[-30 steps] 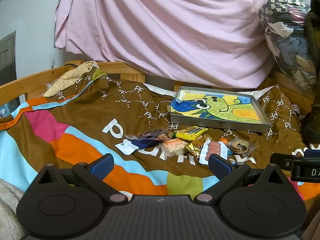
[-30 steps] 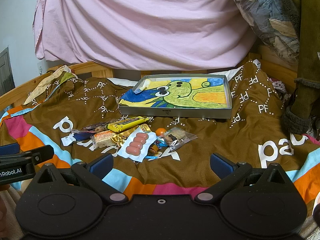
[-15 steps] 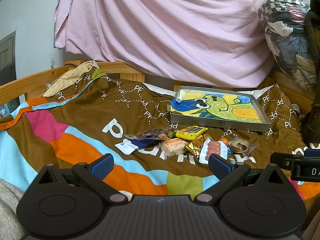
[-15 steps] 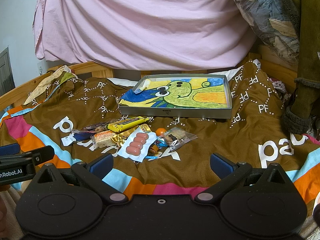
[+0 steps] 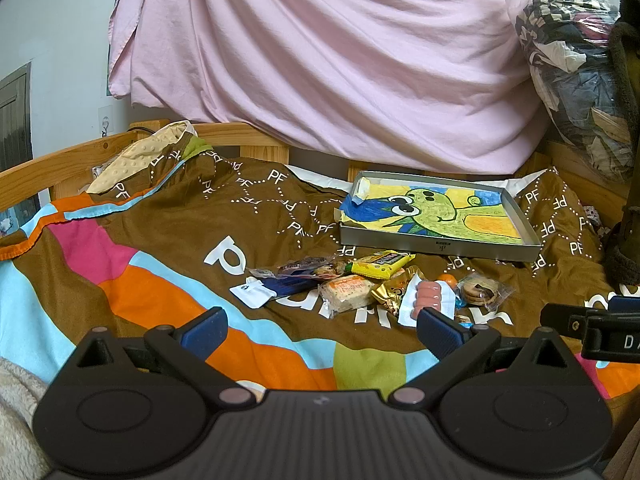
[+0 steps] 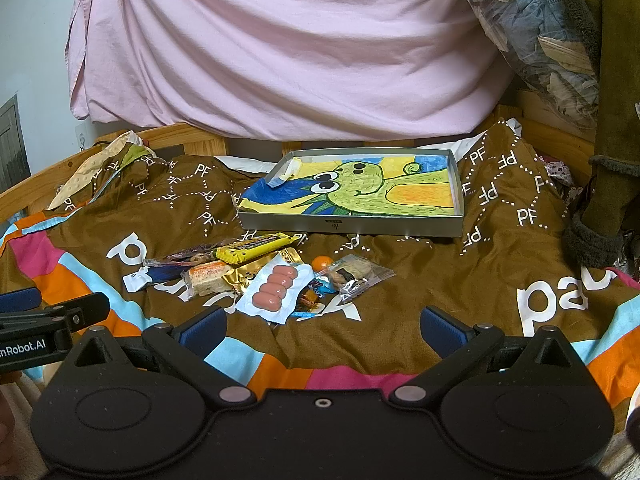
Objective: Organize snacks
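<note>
Two grippers, left (image 5: 320, 330) and right (image 6: 322, 326), hover low over the blanket (image 6: 440, 280), each with its jaws spread wide and holding nothing. One tray (image 6: 352, 229) lies at the back, a shallow grey metal rectangle lined with a crayon drawing of a green creature. In front of it, well apart from the grippers, a loose heap of about eight snacks lies on the blanket: one yellow bar (image 6: 256, 249), one clear-wrapped cracker (image 6: 208, 276), one gold foil packet (image 6: 256, 270), one white pack of four pink sausages (image 6: 276, 290), one small orange ball (image 6: 320, 263), one crinkly clear bag of cookies (image 6: 356, 276), one dark blue wrapper (image 5: 292, 282) and some small candies under the pack, too overlapped to count. Nothing lies between jaws and heap. The blanket is brown with coloured bands; a pink sheet (image 6: 280, 52) hangs behind, and a clear bag of clothes (image 6: 540, 32) bulges at right.
</note>
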Motion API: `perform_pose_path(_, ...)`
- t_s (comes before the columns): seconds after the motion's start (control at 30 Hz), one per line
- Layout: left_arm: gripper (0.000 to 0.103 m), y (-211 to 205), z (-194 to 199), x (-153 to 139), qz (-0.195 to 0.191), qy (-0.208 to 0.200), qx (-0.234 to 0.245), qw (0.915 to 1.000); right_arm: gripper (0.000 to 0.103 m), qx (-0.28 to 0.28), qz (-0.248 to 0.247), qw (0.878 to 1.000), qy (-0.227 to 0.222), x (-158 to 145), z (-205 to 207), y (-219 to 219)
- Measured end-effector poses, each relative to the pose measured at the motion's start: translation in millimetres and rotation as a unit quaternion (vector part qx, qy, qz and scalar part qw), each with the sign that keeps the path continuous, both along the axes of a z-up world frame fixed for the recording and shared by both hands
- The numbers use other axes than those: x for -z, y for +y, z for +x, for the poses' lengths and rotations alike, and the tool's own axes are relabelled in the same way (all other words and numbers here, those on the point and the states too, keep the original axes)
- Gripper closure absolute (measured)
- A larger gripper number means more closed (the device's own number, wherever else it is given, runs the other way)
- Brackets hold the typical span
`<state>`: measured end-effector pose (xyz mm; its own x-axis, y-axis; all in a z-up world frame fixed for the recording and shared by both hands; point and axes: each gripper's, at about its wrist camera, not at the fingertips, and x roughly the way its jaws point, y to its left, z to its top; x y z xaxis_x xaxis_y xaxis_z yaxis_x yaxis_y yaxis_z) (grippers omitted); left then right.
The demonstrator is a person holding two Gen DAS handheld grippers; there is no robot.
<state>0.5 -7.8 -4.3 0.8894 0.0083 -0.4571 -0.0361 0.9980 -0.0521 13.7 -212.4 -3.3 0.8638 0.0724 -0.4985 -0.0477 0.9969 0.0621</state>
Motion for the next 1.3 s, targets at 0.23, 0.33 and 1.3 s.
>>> perform_pose_path(0.23, 0.0, -0.2, 0.1, 0.6, 0.001, 0.001, -0.001, 1.0, 0.001, 0.001, 0.001, 1.0, 0.0, 0.3, -0.4, 0.1)
perform_pose_path(0.33, 0.0, -0.9, -0.1, 3.7, 0.002, 0.003, -0.001, 1.0, 0.001, 0.0, 0.0, 1.0, 0.001, 0.9, 0.3, 0.3)
perform_pose_path(1.3, 0.0, -17.3, 50.9, -7.3, 0.03, 0.046, 0.039, 0.9977, 0.001, 0.002, 0.026, 0.999, 0.02, -11.0, 34.5, -15.2)
